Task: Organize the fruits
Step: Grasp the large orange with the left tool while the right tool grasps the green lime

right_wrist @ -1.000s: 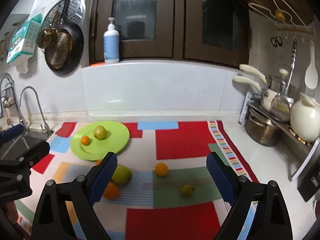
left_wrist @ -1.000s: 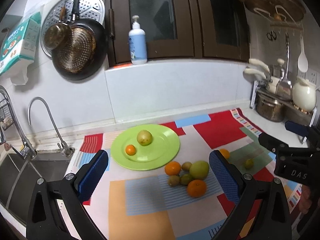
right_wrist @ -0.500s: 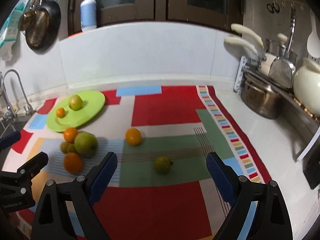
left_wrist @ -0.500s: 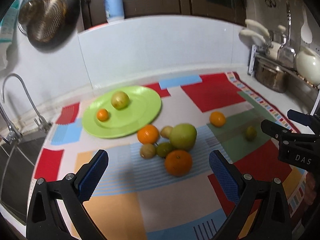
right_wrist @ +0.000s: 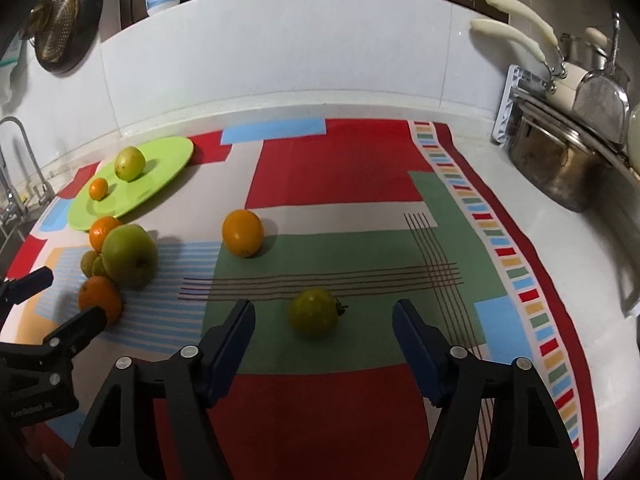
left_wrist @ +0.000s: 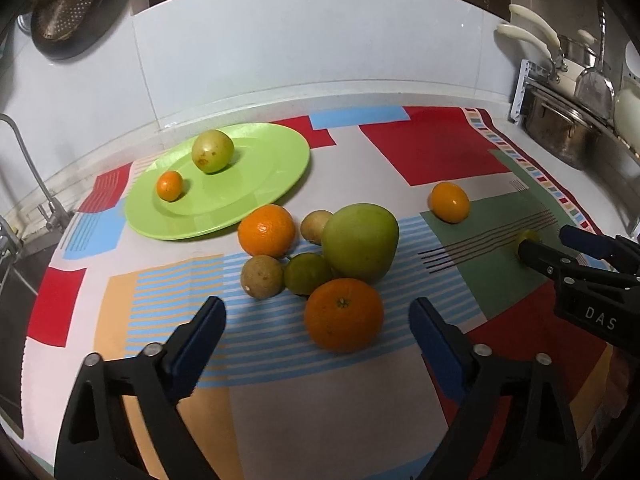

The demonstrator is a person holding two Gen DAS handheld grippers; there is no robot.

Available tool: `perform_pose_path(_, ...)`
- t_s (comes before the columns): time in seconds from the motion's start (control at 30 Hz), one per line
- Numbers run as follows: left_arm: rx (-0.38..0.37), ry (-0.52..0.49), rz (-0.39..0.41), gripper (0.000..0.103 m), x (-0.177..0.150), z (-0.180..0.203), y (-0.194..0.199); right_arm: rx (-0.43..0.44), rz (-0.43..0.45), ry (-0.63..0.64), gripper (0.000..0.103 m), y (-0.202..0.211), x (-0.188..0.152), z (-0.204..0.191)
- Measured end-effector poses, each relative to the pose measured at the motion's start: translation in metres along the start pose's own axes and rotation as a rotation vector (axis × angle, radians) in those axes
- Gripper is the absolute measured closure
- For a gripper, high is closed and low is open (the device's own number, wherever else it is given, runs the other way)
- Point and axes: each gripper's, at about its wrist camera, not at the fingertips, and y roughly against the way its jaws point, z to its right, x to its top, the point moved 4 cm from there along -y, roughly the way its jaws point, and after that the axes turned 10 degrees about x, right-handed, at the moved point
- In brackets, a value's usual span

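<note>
Two fruits sit on round green plate [left_wrist: 260,184]: small orange [left_wrist: 169,185] & yellowish pear-like fruit [left_wrist: 212,151]. Right of plate, smooth fruit cluster on patchwork mat [left_wrist: 280,400]. Left gripper [left_wrist: 316,322] closing round big orange [left_wrist: 343,314], pads not touching. Farther right, right gripper [right_wrist: 323,318] closing, green tomato-like fruit [right_wrist: 314,312] between jaws, untouched.

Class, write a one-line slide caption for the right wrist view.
Right tool, jaws closing, lines up on a small green fruit lying on the patchwork cloth, not yet gripped.
</note>
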Motion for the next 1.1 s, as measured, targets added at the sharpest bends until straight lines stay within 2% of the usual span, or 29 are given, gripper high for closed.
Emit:
perform_pose_path(0.23, -0.032, -0.015, -0.029, 0.040, -0.003, 0.008, -0.007, 0.018, -0.015, -0.020, 0.053, -0.010, 0.000, 0.006)
perform_pose_path(0.47, -0.051, -0.011, -0.041, 0.055, -0.002, 0.009, -0.012, 0.036, -0.035, -0.013, 0.067, -0.016, -0.001, 0.005)
perform_pose_path(0.53, -0.062, -0.014, -0.040, 0.060, -0.002, 0.011, -0.012, 0.035, -0.034, -0.010, 0.067, -0.016, -0.001, 0.004)
perform_pose_path(0.77, -0.068, -0.014, -0.033, 0.060, -0.001, 0.012, -0.006, 0.053, -0.024, -0.033, 0.068, -0.010, -0.002, 0.004)
perform_pose_path(1.1, -0.093, 0.005, 0.021, 0.060, 0.006, -0.003, 0.021, 0.132, 0.012, 0.001, 0.068, 0.019, 0.000, -0.031)
